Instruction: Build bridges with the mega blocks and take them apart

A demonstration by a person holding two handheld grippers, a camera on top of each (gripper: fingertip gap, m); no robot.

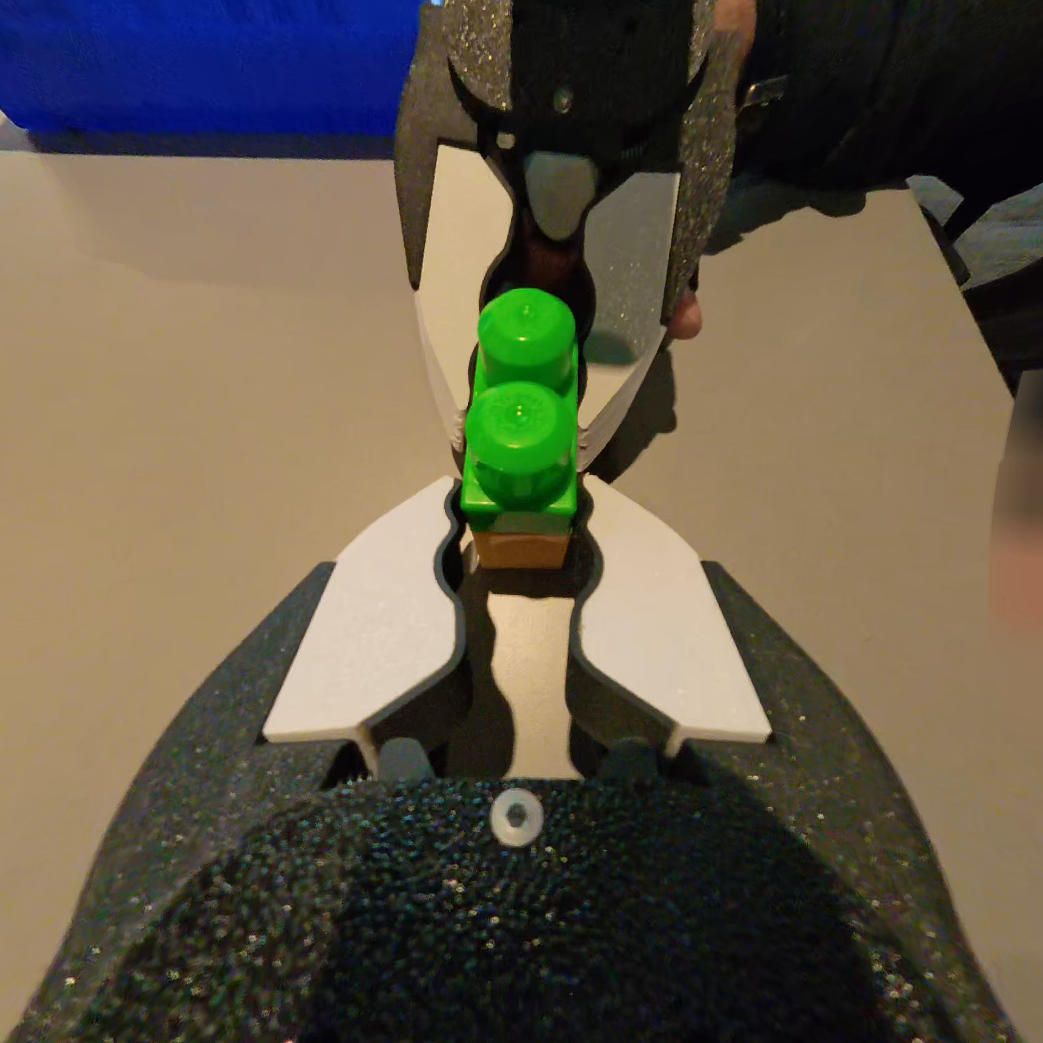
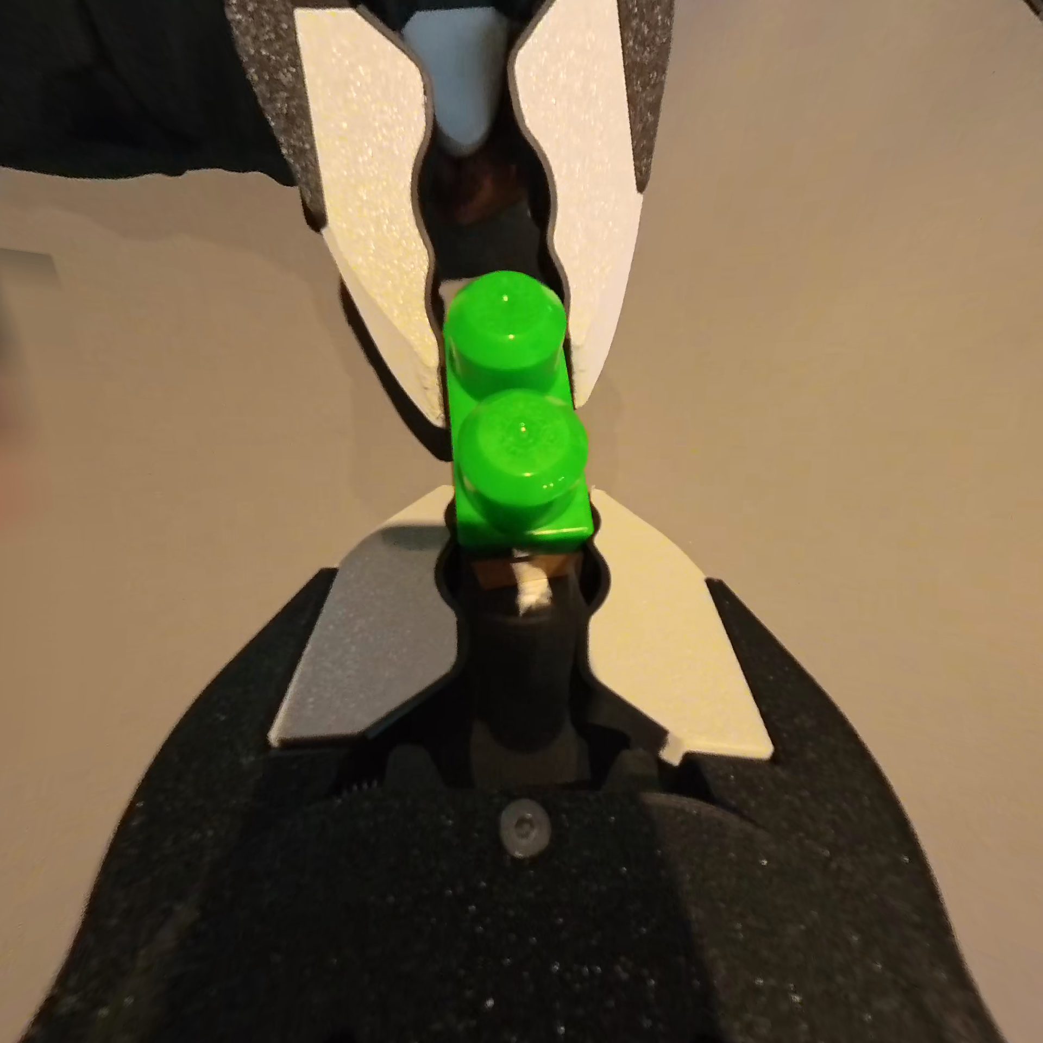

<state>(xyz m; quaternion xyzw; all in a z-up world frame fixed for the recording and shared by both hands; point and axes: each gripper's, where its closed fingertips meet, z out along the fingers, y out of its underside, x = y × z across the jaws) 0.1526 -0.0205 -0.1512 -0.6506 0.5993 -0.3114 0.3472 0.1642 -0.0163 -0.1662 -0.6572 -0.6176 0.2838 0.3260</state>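
A bright green two-stud block [image 1: 519, 451] sits on a brown block [image 1: 519, 550] over the beige table. My left gripper [image 1: 519, 491] is shut on the near end of the green block. The right gripper [image 1: 522, 448] comes in from the far side, facing mine, with its tips pressed on the same block. In the right wrist view the green block [image 2: 519, 451] is slightly tilted, and my right gripper [image 2: 522, 499] is shut on its near end. The left gripper [image 2: 508, 403] clamps the far end. Only a sliver of the brown block [image 2: 491, 573] shows below.
The beige table [image 1: 197, 395] stretches left and right of the blocks. Its right edge [image 1: 971, 316] runs close by in the left wrist view. A blue surface [image 1: 197, 68] stands behind the table's far edge. A dark-sleeved hand [image 1: 846, 113] holds the right gripper. The tips of both grippers are at nearly the same place.
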